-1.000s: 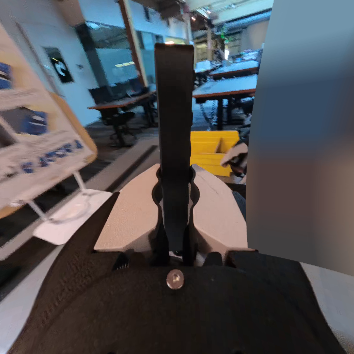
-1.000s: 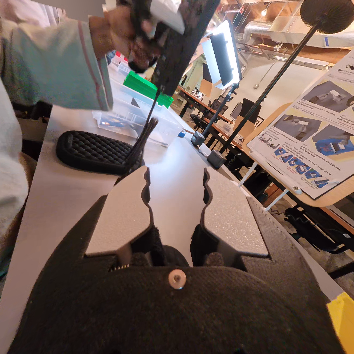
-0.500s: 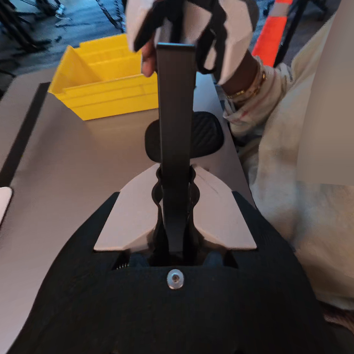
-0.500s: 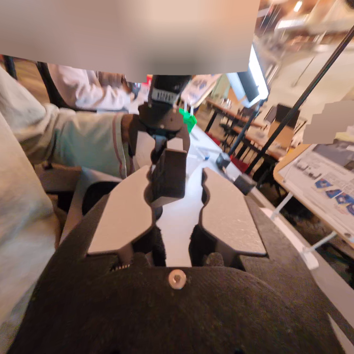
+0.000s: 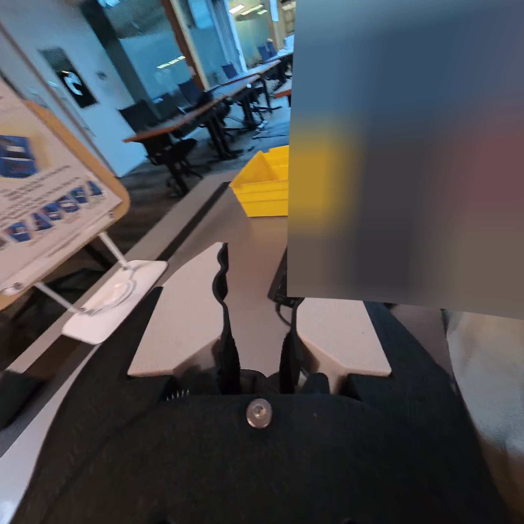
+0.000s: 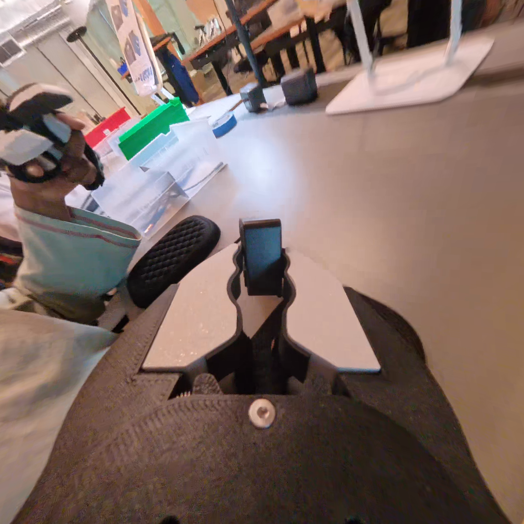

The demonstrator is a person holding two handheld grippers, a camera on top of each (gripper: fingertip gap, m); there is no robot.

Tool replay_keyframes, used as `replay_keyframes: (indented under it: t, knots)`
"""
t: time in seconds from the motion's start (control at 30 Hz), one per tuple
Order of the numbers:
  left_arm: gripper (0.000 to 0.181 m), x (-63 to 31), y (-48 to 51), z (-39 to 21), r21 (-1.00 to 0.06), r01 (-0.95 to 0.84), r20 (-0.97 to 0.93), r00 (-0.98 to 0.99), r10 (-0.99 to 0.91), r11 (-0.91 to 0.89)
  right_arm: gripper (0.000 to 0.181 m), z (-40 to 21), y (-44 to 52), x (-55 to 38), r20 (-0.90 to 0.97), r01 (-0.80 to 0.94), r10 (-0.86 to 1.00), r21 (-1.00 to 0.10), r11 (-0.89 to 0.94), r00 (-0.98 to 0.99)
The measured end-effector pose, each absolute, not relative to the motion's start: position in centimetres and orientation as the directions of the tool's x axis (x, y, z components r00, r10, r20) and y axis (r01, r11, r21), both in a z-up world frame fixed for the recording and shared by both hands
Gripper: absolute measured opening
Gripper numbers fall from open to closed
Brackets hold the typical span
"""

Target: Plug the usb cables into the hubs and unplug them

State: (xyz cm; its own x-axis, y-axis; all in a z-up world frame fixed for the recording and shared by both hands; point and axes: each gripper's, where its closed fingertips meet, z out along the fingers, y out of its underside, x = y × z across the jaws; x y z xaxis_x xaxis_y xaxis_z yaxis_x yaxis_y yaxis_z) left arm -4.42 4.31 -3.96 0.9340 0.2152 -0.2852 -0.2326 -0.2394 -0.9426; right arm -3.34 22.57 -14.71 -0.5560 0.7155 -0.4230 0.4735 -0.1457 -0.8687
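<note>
My right gripper (image 6: 262,251) is shut on a black rectangular USB hub (image 6: 262,255), which stands up between the jaws a little above the grey table (image 6: 382,212). My left gripper (image 5: 255,272) is open and empty, with its jaws well apart over the table. It also shows in the right wrist view (image 6: 34,141), held up in a hand at the far left. In the left wrist view a dark object with a thin black cable (image 5: 280,313) shows at the edge of a blurred patch, and most of it is hidden.
A black quilted pad (image 6: 173,258) lies left of the hub. Clear bins (image 6: 158,187), a green bin (image 6: 153,127) and a blue tape roll (image 6: 224,123) stand behind it. A yellow bin (image 5: 263,184) and a sign stand with a white base (image 5: 113,300) are in the left wrist view. One gripper's finger ends stand about 20 centimetres off the other's.
The hub passed from my left gripper to my right. The left gripper opened and pulled away, and the right gripper closed on the hub and swung down toward the table.
</note>
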Motion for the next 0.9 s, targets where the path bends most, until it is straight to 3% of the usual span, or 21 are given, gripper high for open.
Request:
replay_keyframes:
  t: [0.2, 0.5, 0.67, 0.77, 0.9]
  knots:
    - [0.043, -4.3, -1.0, -3.9, -0.944, -0.208, -0.297, 0.877, 0.377, -0.258, 0.025, -18.3, 23.2, -2.2, -0.518, 0.64, 0.677, -0.763, -0.09, -0.523]
    - [0.042, -4.5, -6.5, -2.8, -0.955, -0.197, -0.287, 0.803, 0.522, -0.223, 0.046, -22.0, 24.5, -0.2, -0.312, 0.719, 0.79, -0.659, 0.221, -0.528]
    - [0.041, -4.2, -8.4, -2.5, -0.941, -0.222, -0.33, 0.759, 0.56, -0.254, 0.083, -21.5, 25.4, -1.3, 0.12, 0.471, 0.73, -0.691, 0.548, -0.672]
    - [0.041, -3.9, -9.8, -2.4, -0.934, -0.231, -0.352, 0.731, 0.585, -0.274, 0.084, -21.3, 24.7, -2.5, 0.35, 0.271, 0.618, -0.672, 0.689, -0.704]
    - [0.042, -3.5, -12.2, -2.4, -0.936, -0.21, -0.345, 0.706, 0.619, -0.282, 0.085, -22.0, 23.2, -3.5, 0.209, 0.292, 0.63, -0.749, 0.595, -0.748]
